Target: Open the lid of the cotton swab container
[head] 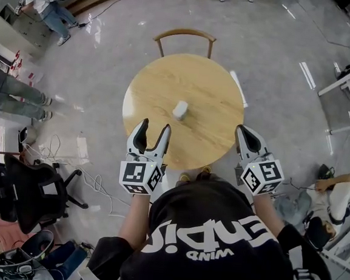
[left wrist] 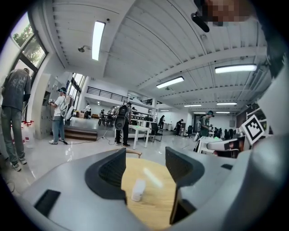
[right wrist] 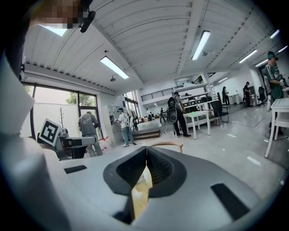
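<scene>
The left gripper [head: 154, 129] hangs over the near edge of the round wooden table [head: 168, 81], its jaws spread apart with nothing between them. The right gripper [head: 243, 131] sits at the near right edge, jaws pressed together and empty. The cotton swab container [head: 180, 109] stands alone at the middle of the table, well apart from both grippers: small, white, upright, its lid on and its contents not visible. A wooden chair [head: 185, 32] is tucked at the far edge. Beyond, a person [head: 50, 3] stands on the glossy floor
</scene>
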`<state>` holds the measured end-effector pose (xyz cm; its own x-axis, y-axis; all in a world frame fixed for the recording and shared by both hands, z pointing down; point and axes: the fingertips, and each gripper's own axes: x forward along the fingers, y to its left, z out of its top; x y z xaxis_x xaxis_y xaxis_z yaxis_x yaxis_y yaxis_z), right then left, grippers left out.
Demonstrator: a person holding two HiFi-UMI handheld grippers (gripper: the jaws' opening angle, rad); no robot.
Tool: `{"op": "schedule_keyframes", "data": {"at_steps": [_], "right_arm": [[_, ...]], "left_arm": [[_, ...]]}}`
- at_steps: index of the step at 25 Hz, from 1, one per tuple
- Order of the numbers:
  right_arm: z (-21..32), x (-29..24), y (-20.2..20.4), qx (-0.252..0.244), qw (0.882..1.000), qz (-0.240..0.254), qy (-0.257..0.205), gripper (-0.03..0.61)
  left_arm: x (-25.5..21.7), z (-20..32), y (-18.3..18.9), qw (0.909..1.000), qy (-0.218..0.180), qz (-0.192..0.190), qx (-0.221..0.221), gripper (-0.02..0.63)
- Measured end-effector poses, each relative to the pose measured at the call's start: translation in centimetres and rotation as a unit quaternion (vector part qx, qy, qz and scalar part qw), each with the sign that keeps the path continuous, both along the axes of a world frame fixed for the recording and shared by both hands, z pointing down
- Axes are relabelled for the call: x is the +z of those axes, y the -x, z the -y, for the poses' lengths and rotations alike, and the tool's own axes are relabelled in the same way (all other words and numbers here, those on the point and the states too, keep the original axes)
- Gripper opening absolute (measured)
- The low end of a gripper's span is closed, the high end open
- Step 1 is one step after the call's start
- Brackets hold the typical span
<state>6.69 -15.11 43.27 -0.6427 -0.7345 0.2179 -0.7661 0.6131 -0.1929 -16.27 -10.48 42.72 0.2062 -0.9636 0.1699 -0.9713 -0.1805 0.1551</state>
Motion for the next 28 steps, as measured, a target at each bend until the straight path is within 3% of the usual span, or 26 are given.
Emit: {"op": "schedule_keyframes", "data": {"at_steps": [11, 28], "right_arm": [[1.0, -0.2, -0.3, 0.007, 1.0, -0.001, 0.0, 0.002], [2.9, 0.5, -1.6, 0.023, 1.0, -0.008, 0.005, 0.002]], "left_arm": [[1.9, 2.3, -0.5, 0.9996, 0.005, 0.017, 0.024, 0.279], [12.0, 6.3, -1.7, 0.9956, 0.058, 0.045, 0.058, 0.278]]}}
